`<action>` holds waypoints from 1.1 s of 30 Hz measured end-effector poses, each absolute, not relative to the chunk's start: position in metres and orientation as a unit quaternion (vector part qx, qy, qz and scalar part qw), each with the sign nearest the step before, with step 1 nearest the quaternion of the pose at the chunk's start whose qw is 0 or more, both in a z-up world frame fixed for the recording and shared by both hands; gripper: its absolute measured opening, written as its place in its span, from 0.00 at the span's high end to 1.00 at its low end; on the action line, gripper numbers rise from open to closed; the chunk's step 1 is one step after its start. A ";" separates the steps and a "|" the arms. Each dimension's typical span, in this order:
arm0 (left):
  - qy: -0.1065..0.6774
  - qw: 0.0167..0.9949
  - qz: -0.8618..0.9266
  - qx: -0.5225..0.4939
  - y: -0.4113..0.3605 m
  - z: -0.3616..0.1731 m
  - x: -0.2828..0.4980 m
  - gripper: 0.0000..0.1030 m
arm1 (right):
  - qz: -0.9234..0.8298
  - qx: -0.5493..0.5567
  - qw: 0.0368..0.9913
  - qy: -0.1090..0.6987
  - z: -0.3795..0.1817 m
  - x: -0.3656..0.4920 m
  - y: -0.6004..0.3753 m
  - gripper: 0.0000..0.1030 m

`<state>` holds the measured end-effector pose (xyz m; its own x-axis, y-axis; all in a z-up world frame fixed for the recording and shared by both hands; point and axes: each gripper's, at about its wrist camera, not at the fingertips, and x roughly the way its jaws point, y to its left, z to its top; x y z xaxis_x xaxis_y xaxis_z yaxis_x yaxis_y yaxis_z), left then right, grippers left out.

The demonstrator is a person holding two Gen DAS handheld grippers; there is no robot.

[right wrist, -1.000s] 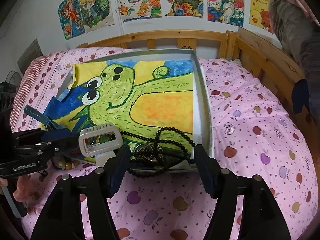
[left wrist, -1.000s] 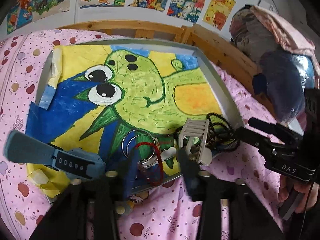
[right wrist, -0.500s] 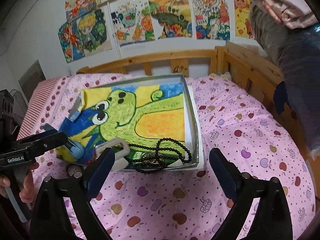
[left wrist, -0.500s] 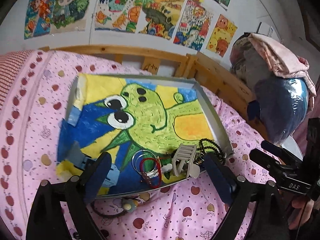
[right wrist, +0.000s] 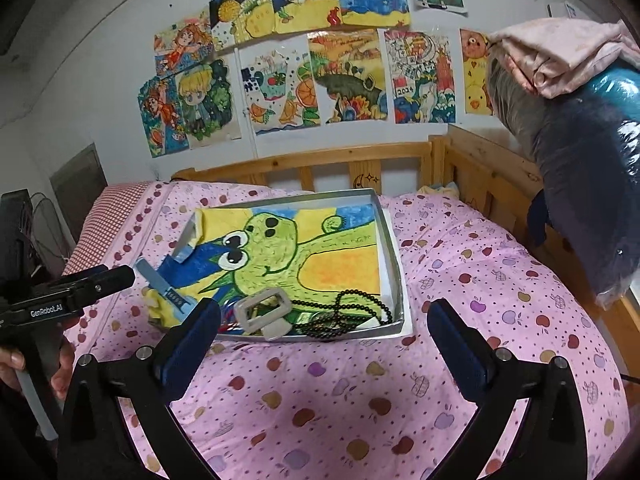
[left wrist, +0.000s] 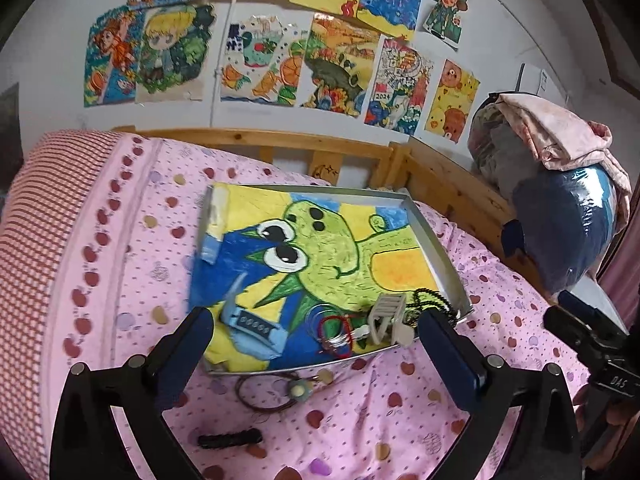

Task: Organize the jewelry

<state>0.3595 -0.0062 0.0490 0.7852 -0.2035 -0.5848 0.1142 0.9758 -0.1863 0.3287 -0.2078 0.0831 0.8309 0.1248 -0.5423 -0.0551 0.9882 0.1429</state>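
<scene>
Left wrist view: the left gripper [left wrist: 316, 354] hangs spread wide and empty above the tray's [left wrist: 448, 264] near edge; inside that edge lie a beige hair claw [left wrist: 386, 314], black beads [left wrist: 432, 298] and rings [left wrist: 332, 328]

Right wrist view: the right gripper [right wrist: 324, 340] is likewise agape, empty, before the tray [right wrist: 394, 256]; beads [right wrist: 348, 312] coil in its near corner

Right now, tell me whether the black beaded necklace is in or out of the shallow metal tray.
In. The black beaded necklace lies coiled inside the shallow metal tray, at its near right corner.

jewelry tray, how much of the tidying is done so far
Done: the black bead necklace, bangles, blue watch and beige hair claw lie in the tray. In hand: nothing; left gripper and right gripper are open. Left: a corded pendant and dark clip on the bedsheet.
</scene>
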 end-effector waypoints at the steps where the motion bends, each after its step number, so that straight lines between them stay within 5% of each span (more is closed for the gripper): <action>1: 0.314 0.943 -0.083 -0.068 -0.003 0.050 0.355 0.00 | 0.049 0.059 0.955 0.286 0.084 0.326 -0.206 0.01; 33: 0.375 0.918 -0.103 0.076 0.056 -0.007 0.279 0.00 | 0.157 -0.016 0.911 0.382 0.034 0.281 -0.125 0.01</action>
